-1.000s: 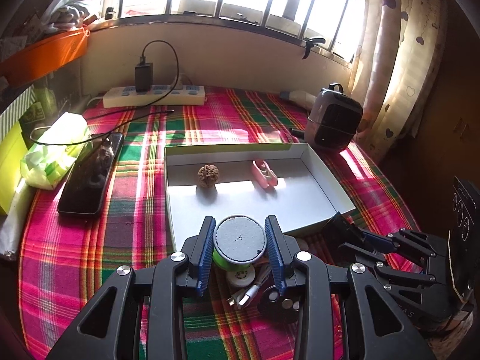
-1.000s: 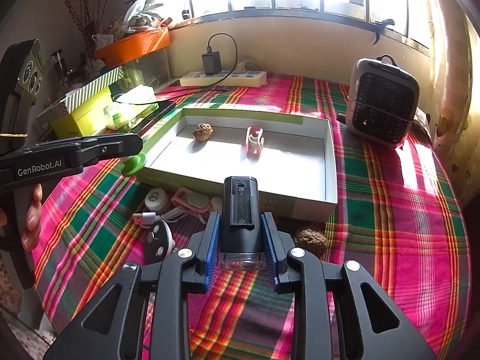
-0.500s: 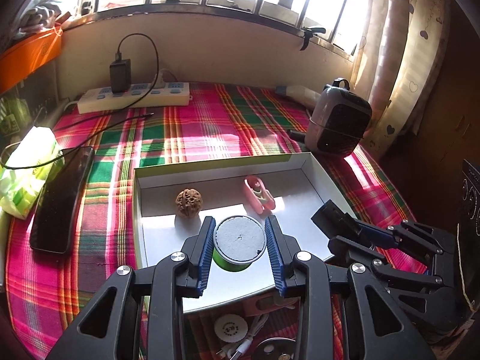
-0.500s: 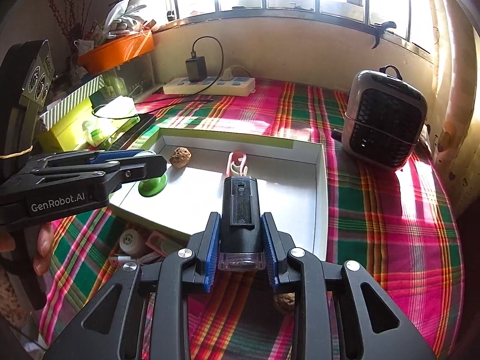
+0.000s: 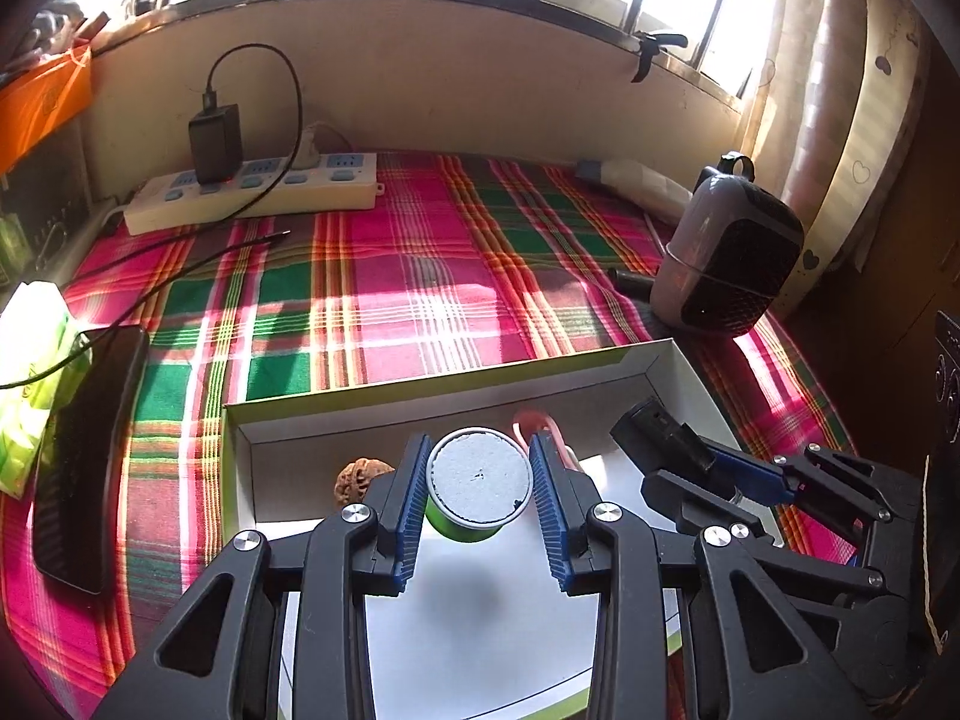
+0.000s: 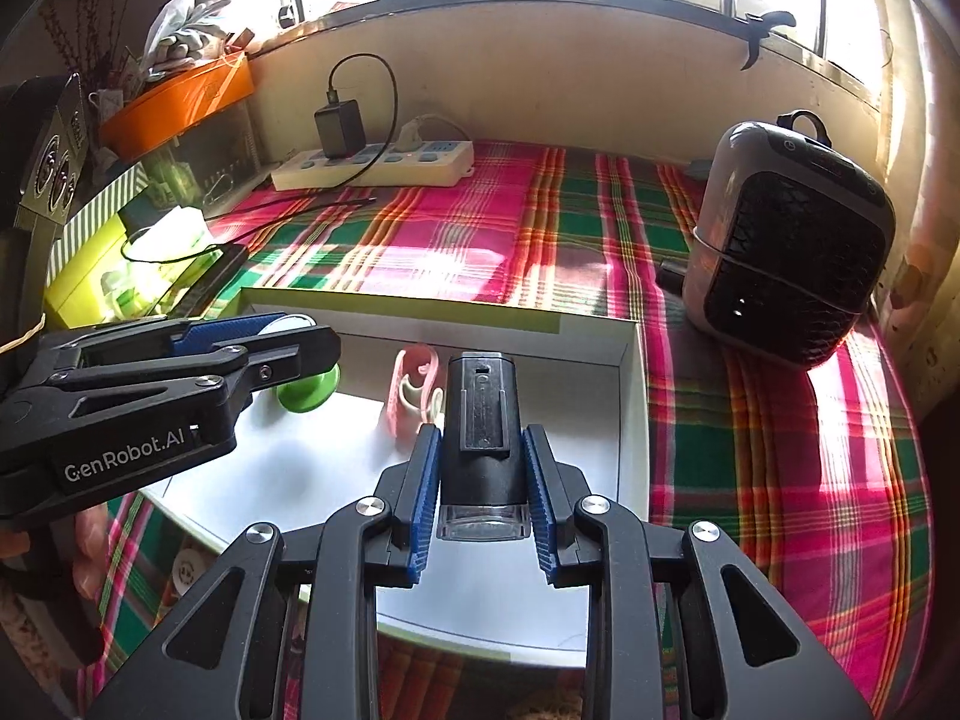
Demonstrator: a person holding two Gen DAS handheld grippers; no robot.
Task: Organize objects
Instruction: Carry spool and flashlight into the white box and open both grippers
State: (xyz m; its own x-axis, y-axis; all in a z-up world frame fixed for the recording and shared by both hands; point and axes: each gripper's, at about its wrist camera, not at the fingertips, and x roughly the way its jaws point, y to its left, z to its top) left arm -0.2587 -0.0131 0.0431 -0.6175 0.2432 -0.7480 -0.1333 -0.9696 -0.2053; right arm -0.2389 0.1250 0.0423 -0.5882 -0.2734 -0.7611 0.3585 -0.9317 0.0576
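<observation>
My left gripper (image 5: 479, 480) is shut on a green spool with a grey top (image 5: 478, 476) and holds it over the white box tray (image 5: 420, 405). The spool also shows in the right wrist view (image 6: 306, 387). My right gripper (image 6: 480, 480) is shut on a black bike light (image 6: 483, 438), held above the tray's right half (image 6: 630, 396). In the tray lie a walnut (image 5: 355, 478) and a pink clip (image 6: 411, 384); the clip is partly hidden behind the spool in the left wrist view (image 5: 531, 420).
A plaid cloth (image 5: 420, 276) covers the table. A power strip with a charger (image 5: 252, 189) lies at the back. A small heater (image 6: 786, 252) stands at the right. A phone (image 5: 90, 450) and a green packet (image 5: 30, 372) lie at the left.
Both grippers have moved forward over the tray with their objects. The small items in front of the tray have dropped out of the left wrist view.
</observation>
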